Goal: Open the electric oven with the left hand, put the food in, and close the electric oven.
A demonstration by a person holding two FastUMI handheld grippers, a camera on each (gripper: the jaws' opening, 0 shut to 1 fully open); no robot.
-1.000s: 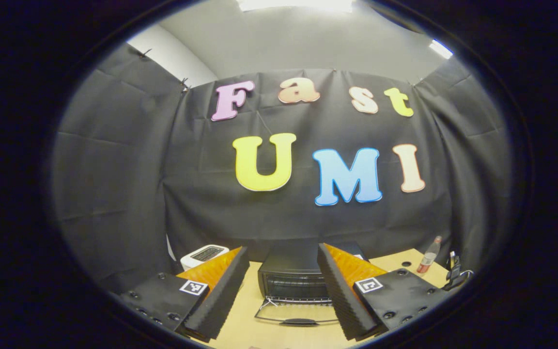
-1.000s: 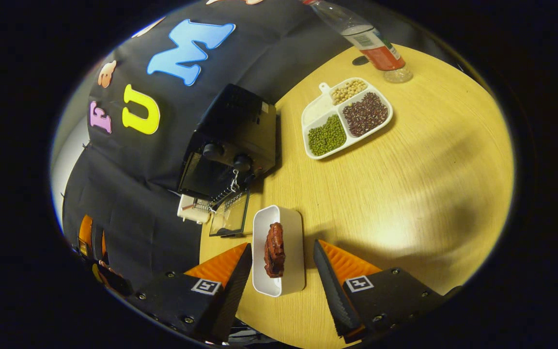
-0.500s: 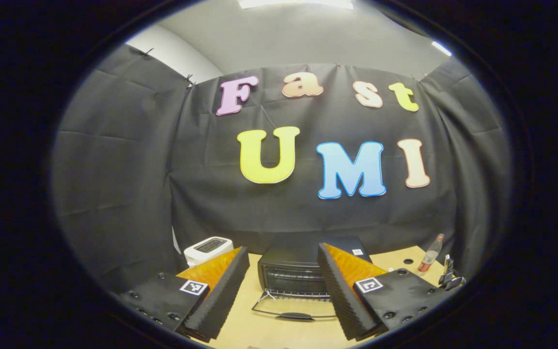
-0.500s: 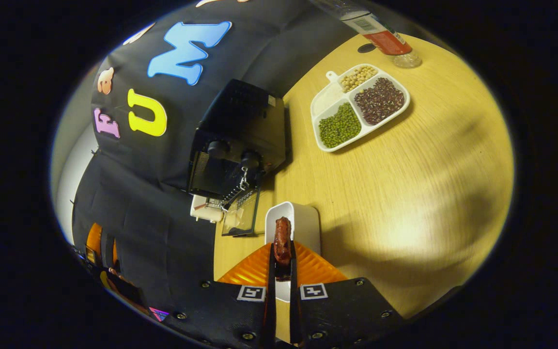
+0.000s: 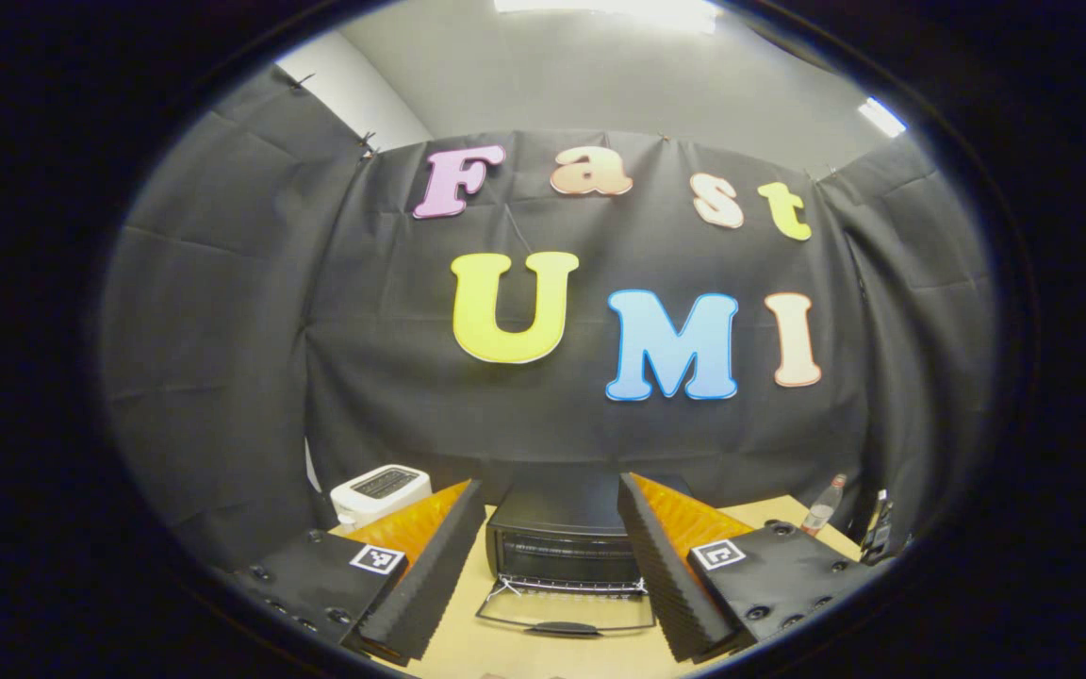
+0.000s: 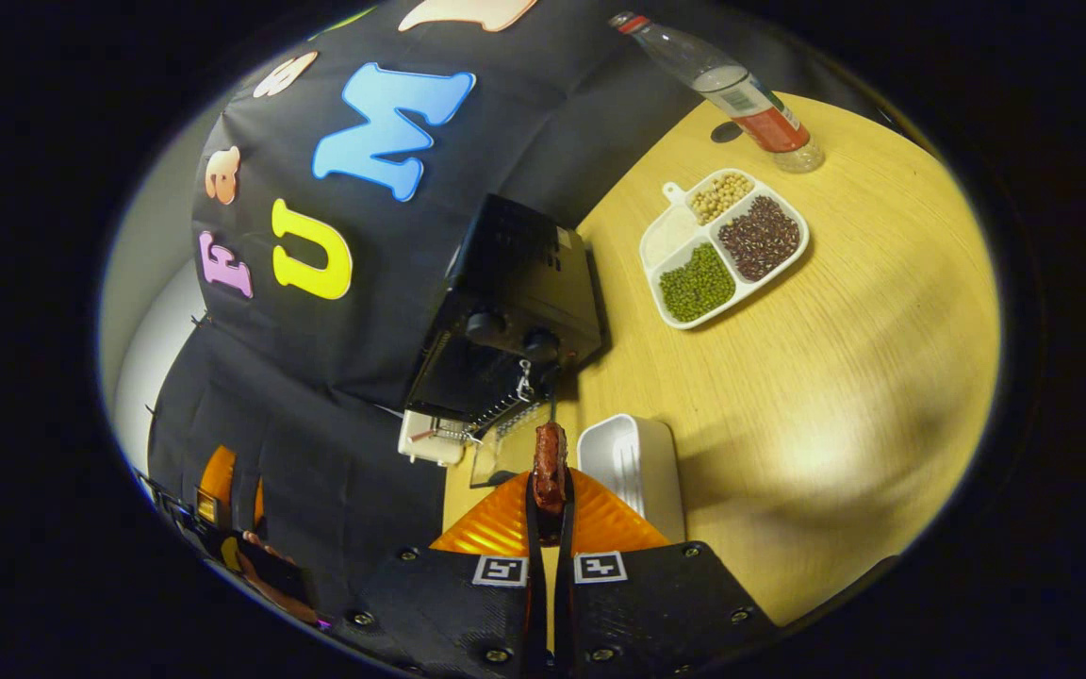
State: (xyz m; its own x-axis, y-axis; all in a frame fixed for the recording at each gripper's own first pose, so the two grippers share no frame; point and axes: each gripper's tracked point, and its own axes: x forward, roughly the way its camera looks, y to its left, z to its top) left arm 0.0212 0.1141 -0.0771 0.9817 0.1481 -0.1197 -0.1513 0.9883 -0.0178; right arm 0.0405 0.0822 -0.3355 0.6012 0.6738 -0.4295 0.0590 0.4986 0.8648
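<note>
Meat (image 6: pixel 550 462) sits pinched in the right tool (image 6: pixel 549 490), lifted above the wooden table (image 6: pixel 835 358) beside a white tray (image 6: pixel 633 462). Left tool (image 5: pixel 551 556), spread wide, faces the open oven (image 5: pixel 557 542) against the black cloth wall (image 5: pixel 222 377).

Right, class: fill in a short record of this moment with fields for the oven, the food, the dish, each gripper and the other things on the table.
oven: black, door down and open
food: reddish piece, lifted clear of the dish
dish: white, empty, beside the oven door
right gripper: shut on the food
left gripper: open, holding nothing, facing the oven
table: also a tray of beans and a bottle
</note>
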